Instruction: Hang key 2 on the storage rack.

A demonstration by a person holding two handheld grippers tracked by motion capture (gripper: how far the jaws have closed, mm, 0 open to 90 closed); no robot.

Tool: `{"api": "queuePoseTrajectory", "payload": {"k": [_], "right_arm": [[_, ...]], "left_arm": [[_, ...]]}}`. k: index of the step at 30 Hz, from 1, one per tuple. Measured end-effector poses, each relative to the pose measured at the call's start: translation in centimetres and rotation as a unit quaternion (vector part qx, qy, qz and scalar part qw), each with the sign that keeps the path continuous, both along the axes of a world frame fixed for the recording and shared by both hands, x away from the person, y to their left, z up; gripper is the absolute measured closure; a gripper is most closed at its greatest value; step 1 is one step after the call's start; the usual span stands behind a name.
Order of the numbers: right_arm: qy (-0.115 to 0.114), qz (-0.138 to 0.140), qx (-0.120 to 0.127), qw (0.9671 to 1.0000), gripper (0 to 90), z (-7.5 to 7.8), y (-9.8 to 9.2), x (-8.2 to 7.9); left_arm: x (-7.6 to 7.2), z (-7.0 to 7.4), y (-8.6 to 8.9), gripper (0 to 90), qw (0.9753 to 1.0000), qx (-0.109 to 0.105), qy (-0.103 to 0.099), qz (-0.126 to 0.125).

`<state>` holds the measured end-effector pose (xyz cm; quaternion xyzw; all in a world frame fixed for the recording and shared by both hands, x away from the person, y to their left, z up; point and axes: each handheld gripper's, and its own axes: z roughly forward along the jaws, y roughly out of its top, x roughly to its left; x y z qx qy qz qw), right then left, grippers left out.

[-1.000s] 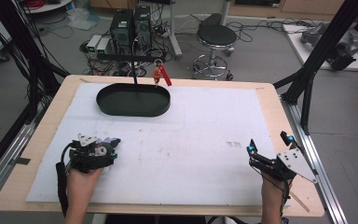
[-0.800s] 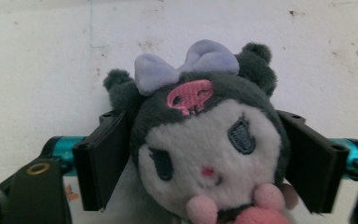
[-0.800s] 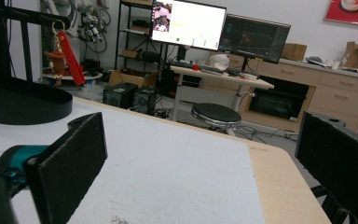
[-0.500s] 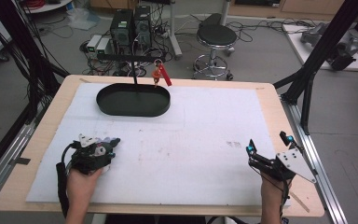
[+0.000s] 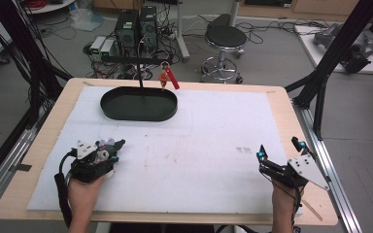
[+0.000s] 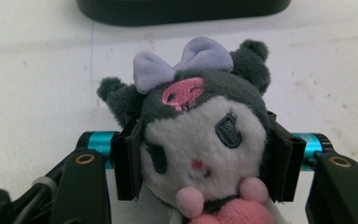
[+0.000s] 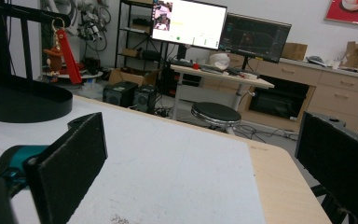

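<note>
While my left gripper [image 6: 200, 163] clamps it from both sides, the plush toy [image 6: 200, 140] faces the left gripper view: a white face under a dark grey hood with two rounded ears, a lilac bow on top, a pink skull patch on the forehead, dark stitched eyes, a tiny red mouth and pink pompoms at the chin above something pink. Both black pads [image 6: 129, 161] press into the sides of its head. From the high view I see the same toy [image 5: 106, 147] as a small grey and pale bundle in my left gripper [image 5: 109, 151], low over the white mat [image 5: 204, 145] near the table's [image 5: 279, 109] front left. Ahead of it, well apart, lies a black oval tray [image 5: 138, 104] with a thin black stand [image 5: 141, 73] rising from it; a keychain with a red strap [image 5: 167, 77] hangs from the stand's arm. My right gripper [image 5: 279, 155] sits at the front right of the mat with its jaws spread wide and nothing between them. Beyond the table's far edge, a black stool [image 5: 226, 39] stands on the floor.
</note>
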<state>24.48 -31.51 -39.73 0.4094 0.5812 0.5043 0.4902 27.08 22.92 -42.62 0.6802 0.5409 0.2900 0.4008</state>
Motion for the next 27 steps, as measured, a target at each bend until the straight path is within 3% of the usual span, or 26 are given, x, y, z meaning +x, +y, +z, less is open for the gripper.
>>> {"api": "queuePoseTrajectory", "payload": {"k": [7,13,21,27], "right_arm": [[0.001,0.000,-0.003,1.0000,1.3,0.0,0.0,0.1],[0.001,0.001,-0.002,1.0000,1.3,0.0,0.0,0.0],[0.001,0.001,-0.003,1.0000,1.3,0.0,0.0,0.0],[0.002,0.000,0.000,1.0000,1.3,0.0,0.0,0.0]], "left_arm": [[-0.7,0.8,0.2,41.9,0.9986,0.000,-0.052,-0.001],[-1.1,1.3,0.1,42.1,0.9959,-0.011,-0.090,-0.004],[-1.3,1.9,0.2,42.0,0.9894,-0.041,-0.139,-0.008],[-1.5,2.3,0.0,42.0,0.9841,-0.032,-0.174,-0.016]]}}
